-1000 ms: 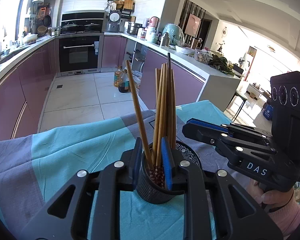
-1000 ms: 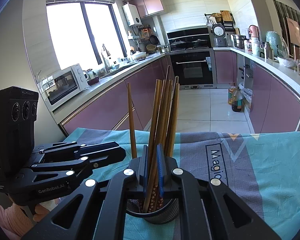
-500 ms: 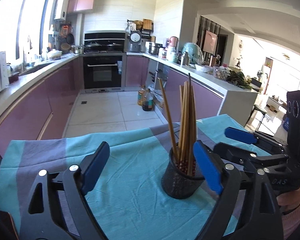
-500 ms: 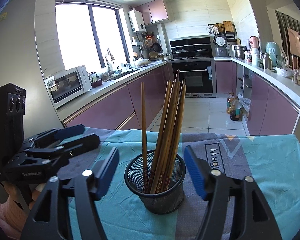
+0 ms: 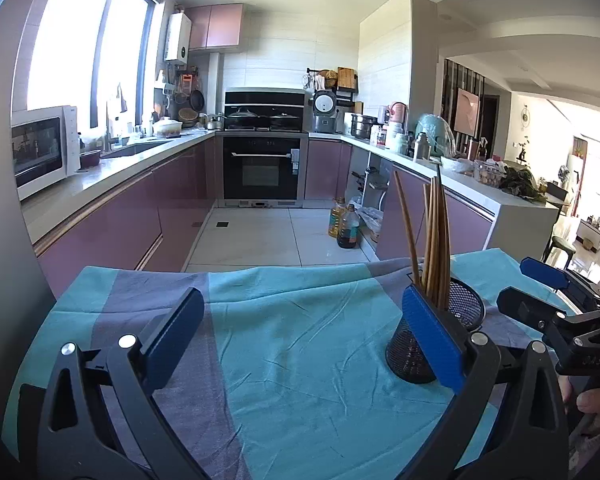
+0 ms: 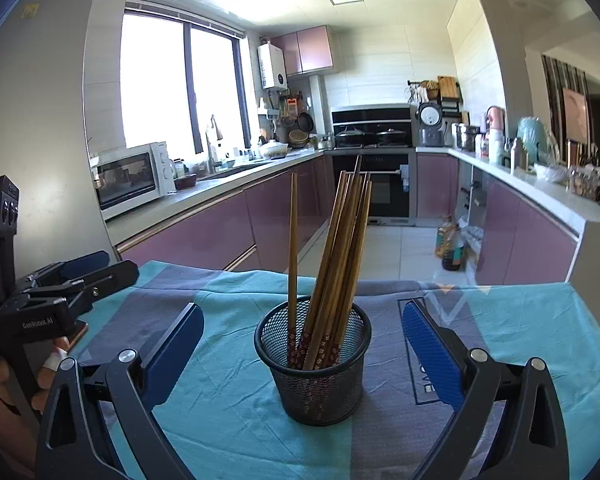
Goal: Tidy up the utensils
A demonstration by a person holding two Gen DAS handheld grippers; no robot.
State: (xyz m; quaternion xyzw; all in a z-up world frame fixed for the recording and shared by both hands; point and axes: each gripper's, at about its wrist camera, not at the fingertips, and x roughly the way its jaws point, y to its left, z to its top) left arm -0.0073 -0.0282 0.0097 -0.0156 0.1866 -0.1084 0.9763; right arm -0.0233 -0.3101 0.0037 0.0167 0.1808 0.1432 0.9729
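A black mesh cup [image 6: 315, 364] stands upright on the teal and grey tablecloth [image 6: 236, 412] and holds several wooden chopsticks [image 6: 338, 256], one leaning apart at the left. My right gripper [image 6: 302, 354] is open and empty, its blue pads wide on either side of the cup, a little short of it. In the left wrist view the cup [image 5: 432, 340] sits at the right, partly behind the right pad. My left gripper [image 5: 302, 340] is open and empty over bare cloth [image 5: 284, 344], left of the cup. Each gripper shows in the other's view: the left gripper [image 6: 72, 280] and the right gripper [image 5: 540, 292].
The table's far edge drops to a tiled kitchen floor [image 5: 260, 236]. Purple cabinets and counters run along both sides, with a microwave [image 6: 130, 182] at the left and an oven [image 5: 262, 170] at the back. Oil bottles [image 5: 346, 226] stand on the floor.
Both grippers were shut at the cup and chopsticks one second ago. Both have opened wide and pulled back. The left one has swung away to the left of the cup.
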